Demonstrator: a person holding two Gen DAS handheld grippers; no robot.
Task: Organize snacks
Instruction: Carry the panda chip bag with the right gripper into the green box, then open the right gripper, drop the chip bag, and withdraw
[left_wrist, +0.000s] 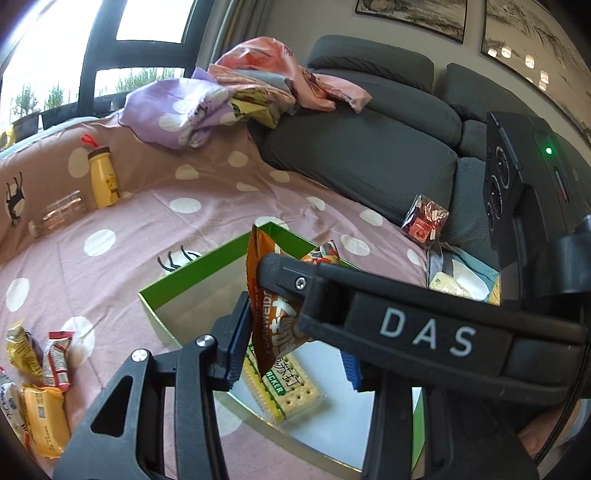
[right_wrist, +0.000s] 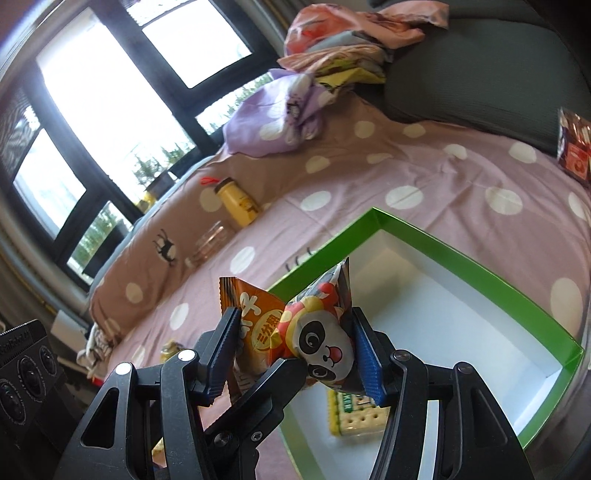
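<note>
A green box (left_wrist: 207, 258) with a white inside lies open on the polka-dot bedspread; it also shows in the right wrist view (right_wrist: 461, 251). A cracker pack (left_wrist: 291, 395) lies flat inside it, also visible in the right wrist view (right_wrist: 354, 417). My left gripper (left_wrist: 291, 354) holds an orange snack packet (left_wrist: 269, 314) over the box. My right gripper (right_wrist: 299, 354) is shut on a panda-print packet (right_wrist: 325, 339), with the orange packet (right_wrist: 255, 317) also between its fingers. The right gripper's arm (left_wrist: 424, 325) crosses the left wrist view.
Several loose snack packets (left_wrist: 37, 387) lie on the bedspread at the left. A yellow bottle (left_wrist: 103, 177) and a clear jar (left_wrist: 62, 214) lie farther back. A red packet (left_wrist: 424, 218) leans on the grey sofa cushions (left_wrist: 369, 155). Crumpled bedding (left_wrist: 221, 92) is piled behind.
</note>
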